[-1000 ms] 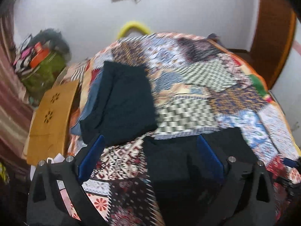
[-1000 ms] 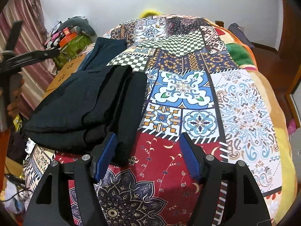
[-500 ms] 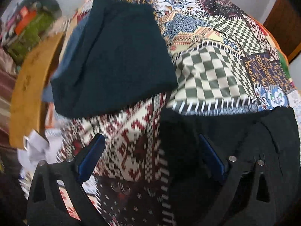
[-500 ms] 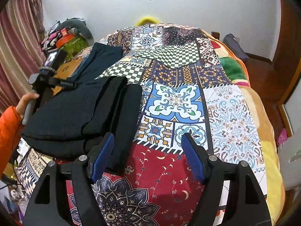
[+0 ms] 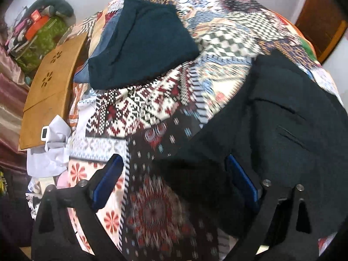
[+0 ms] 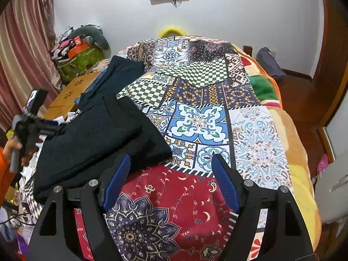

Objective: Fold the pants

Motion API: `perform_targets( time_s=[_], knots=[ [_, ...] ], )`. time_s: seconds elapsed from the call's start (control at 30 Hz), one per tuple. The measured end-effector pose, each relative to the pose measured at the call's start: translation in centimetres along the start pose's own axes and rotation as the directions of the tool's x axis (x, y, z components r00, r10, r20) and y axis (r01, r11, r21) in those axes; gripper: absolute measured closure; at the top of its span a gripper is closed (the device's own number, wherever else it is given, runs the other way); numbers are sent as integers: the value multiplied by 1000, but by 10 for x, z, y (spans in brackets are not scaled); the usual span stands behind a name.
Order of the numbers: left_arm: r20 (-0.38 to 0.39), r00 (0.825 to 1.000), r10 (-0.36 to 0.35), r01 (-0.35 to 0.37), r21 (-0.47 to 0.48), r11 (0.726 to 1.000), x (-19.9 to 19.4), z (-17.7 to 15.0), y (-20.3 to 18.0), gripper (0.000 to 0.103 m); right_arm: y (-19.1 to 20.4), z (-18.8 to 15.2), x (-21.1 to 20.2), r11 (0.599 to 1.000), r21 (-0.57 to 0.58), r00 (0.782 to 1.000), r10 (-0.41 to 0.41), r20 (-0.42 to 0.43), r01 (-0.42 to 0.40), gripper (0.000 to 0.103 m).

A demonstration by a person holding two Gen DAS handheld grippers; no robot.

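Observation:
Folded black pants (image 6: 93,139) lie on the patchwork bedspread (image 6: 202,119) at its near left; in the left wrist view they (image 5: 282,117) fill the right side. My left gripper (image 5: 171,180) is open and empty, its right finger at the pants' near edge. It also shows in the right wrist view (image 6: 32,119), held beside the pants' left edge. My right gripper (image 6: 171,180) is open and empty, just in front of the pants' near right corner, above the red patch.
A folded dark teal garment (image 5: 141,43) lies farther back on the bed's left, over a blue one. A wooden board (image 5: 50,91), white crumpled cloth (image 5: 50,152) and a pile of bags (image 6: 80,54) stand left of the bed. A door (image 6: 332,65) is at right.
My left gripper has swung down and left along the pants' edge, and its view is blurred. My right gripper has pulled back slightly. The pants lie the same.

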State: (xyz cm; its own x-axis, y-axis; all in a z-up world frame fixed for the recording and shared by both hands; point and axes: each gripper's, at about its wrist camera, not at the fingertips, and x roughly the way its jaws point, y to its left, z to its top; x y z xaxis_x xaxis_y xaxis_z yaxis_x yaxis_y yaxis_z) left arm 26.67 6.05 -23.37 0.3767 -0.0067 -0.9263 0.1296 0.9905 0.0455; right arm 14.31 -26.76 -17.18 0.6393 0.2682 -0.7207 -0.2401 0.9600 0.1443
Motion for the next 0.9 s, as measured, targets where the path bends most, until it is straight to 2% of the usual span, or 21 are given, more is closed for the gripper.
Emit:
perform_targets(
  time_s=[0.1,0.37,0.47,0.57,0.7,0.9],
  knots=[
    [24,1000,-3,3,22,1000,-19,-17,-10,11,1,-1,-6,1000,-1,1000,-1,11,1,26],
    [66,995,-81,78,48,996,-43,-43,-42,13,4,2,-9,1000,-4,1000,7,26,-7,21],
    [99,994,-52,47,49,998,-48,-43,-47,13,4,2,-6,1000,5,1000,14,14,-14,21],
    [156,987,-25,18,42,999,-58,-37,-45,13,4,4,-1,999,16,999,35,5,-35,21],
    [256,967,-9,-2,43,999,-74,-19,-39,13,5,10,7,998,14,998,66,-10,-66,21],
    [269,962,-45,25,75,997,-65,21,-45,12,9,24,31,995,-1,995,96,-35,-96,21]
  ],
)
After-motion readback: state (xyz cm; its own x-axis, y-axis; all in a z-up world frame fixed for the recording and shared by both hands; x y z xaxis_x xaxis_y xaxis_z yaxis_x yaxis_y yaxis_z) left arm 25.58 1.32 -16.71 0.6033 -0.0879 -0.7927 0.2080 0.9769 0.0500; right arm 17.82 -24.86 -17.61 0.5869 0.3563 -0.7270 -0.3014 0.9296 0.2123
